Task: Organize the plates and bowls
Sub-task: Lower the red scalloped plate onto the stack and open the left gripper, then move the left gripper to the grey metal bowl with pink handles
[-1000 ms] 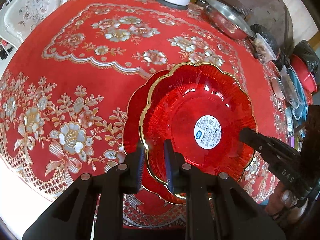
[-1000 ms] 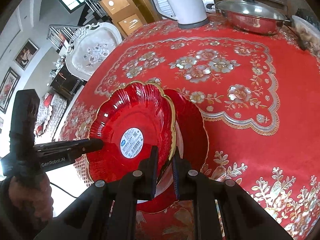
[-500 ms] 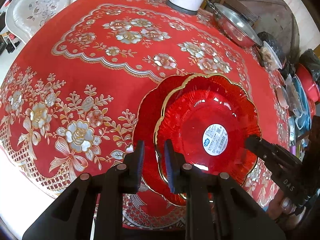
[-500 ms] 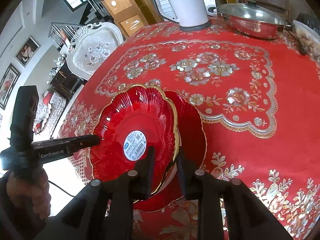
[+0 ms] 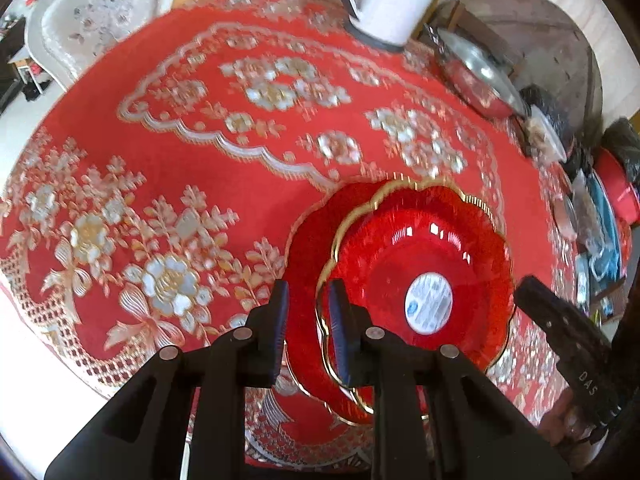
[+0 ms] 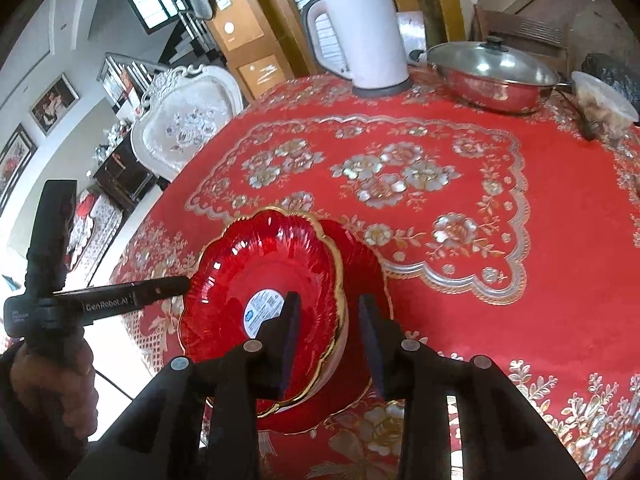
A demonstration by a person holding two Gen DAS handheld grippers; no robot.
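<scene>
So the big change over the last second: the right gripper [image 6: 326, 336] has let go. A second ago its jaws were pinched on the near rim of the red scalloped glass plate with the gold edge and white barcode sticker [image 6: 272, 276]; now they stand wide apart, one finger over the plate and one outside the rim, not touching as far as I can see. The left gripper [image 5: 308, 320] has loosened too. Its jaws sit either side of the gold rim with a visible gap, so I'd call it released rather than clenched, though the left wrist view is motion-blurred.

The plate now sits on top of the second red scalloped plate [image 5: 304, 264] underneath, shifted a bit off-centre so a crescent of the lower one shows. Both are at the near edge of the round desk with the red gold-flowered tablecloth [image 6: 460, 240]. The white electric kettle [image 6: 360, 36] and steel lidded wok [image 6: 492, 72] are well apart at the far side.

Looks to me like the stacking step is basically done; a nudge to centre the top plate might be worth it.
</scene>
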